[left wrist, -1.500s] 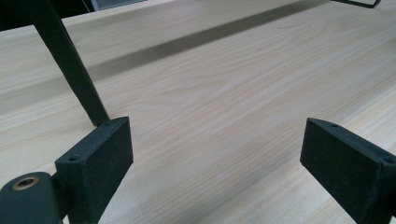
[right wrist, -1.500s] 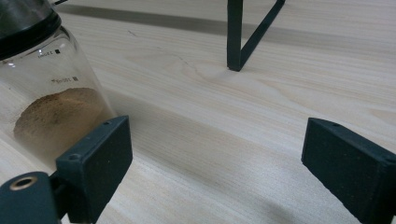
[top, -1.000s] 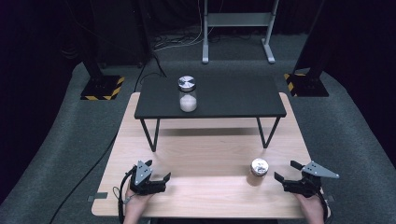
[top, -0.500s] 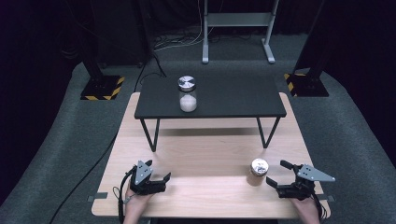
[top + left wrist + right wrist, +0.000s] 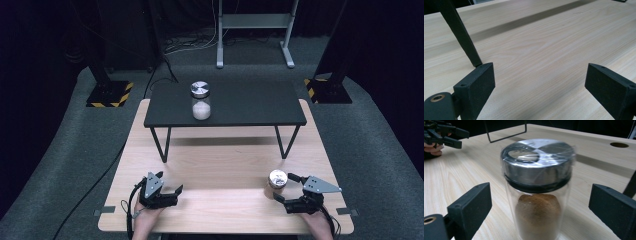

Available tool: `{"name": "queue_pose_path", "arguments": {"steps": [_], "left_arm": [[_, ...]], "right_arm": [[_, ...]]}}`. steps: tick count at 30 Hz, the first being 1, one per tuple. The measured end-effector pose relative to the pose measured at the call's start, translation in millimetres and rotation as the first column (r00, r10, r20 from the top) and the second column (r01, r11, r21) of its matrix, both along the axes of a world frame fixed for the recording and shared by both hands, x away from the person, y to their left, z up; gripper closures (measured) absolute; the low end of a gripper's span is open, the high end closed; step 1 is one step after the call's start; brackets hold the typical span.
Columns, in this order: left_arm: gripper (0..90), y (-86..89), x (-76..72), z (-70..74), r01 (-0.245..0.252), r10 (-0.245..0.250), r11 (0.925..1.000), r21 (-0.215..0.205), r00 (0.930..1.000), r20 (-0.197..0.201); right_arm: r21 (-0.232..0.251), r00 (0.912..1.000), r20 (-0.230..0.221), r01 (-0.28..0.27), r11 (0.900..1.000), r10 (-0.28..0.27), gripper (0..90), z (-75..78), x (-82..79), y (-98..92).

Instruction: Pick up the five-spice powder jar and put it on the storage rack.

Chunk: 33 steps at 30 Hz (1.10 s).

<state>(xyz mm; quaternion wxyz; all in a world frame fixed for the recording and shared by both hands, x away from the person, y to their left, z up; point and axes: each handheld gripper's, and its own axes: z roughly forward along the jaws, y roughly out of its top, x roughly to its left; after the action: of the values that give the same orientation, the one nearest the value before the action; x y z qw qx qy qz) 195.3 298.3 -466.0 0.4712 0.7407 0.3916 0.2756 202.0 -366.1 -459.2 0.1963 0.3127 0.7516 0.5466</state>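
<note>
jar [image 5: 537, 192]: clear glass, plastic-wrapped steel lid, brown powder inside | right claw [image 5: 541, 212]: spread around it, not touching | left claw [image 5: 539, 87]: spread over bare tabletop [image 5: 544, 45]

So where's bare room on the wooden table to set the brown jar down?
Bare wood spans the front strip between the left gripper and the brown-powder jar. The black shelf is free right of the white-powder jar. It is tight only around the right gripper, open astride the brown-powder jar.

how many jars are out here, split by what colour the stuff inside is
Jar with brown powder, on the wooden table between the right gripper's open jaws: 1
Jar with white powder, on the black raised shelf: 1
Total: 2
</note>
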Motion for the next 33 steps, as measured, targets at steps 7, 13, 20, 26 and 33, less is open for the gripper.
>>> {"name": "queue_pose_path", "arguments": {"steps": [7, 13, 20, 26, 33], "left_arm": [[8.8, -0.3, -0.1, 0.1, -0.001, 0.001, 1.0000, 0.002, 1.0000, 0.000], [8.8, -0.5, 0.1, 0.3, -0.001, 0.001, 1.0000, 0.003, 1.0000, -0.001], [8.8, -0.9, 0.5, 0.8, -0.001, 0.001, 1.0000, 0.006, 1.0000, -0.004], [8.8, -0.8, 0.8, 1.0, 0.000, 0.000, 1.0000, 0.007, 1.0000, -0.005], [8.8, -0.6, 1.0, 1.1, 0.001, -0.001, 1.0000, 0.006, 1.0000, -0.006]], "right_arm": [[-0.051, 1.0000, -0.006, -0.001, 0.999, 0.001, 5.0, 2.0, 4.0, 13.0], [-0.078, 0.9983, -0.024, 0.051, 0.996, -0.053, 8.4, 4.8, 3.5, 21.3], [-0.105, 0.9965, -0.057, 0.055, 0.993, -0.061, 15.5, 8.2, 9.4, 28.6], [-0.124, 0.9970, -0.064, 0.035, 0.992, -0.043, 29.3, 10.6, 12.3, 32.7], [-0.144, 0.9969, -0.062, 0.039, 0.989, -0.048, 30.0, 14.7, 11.4, 35.4]]}}
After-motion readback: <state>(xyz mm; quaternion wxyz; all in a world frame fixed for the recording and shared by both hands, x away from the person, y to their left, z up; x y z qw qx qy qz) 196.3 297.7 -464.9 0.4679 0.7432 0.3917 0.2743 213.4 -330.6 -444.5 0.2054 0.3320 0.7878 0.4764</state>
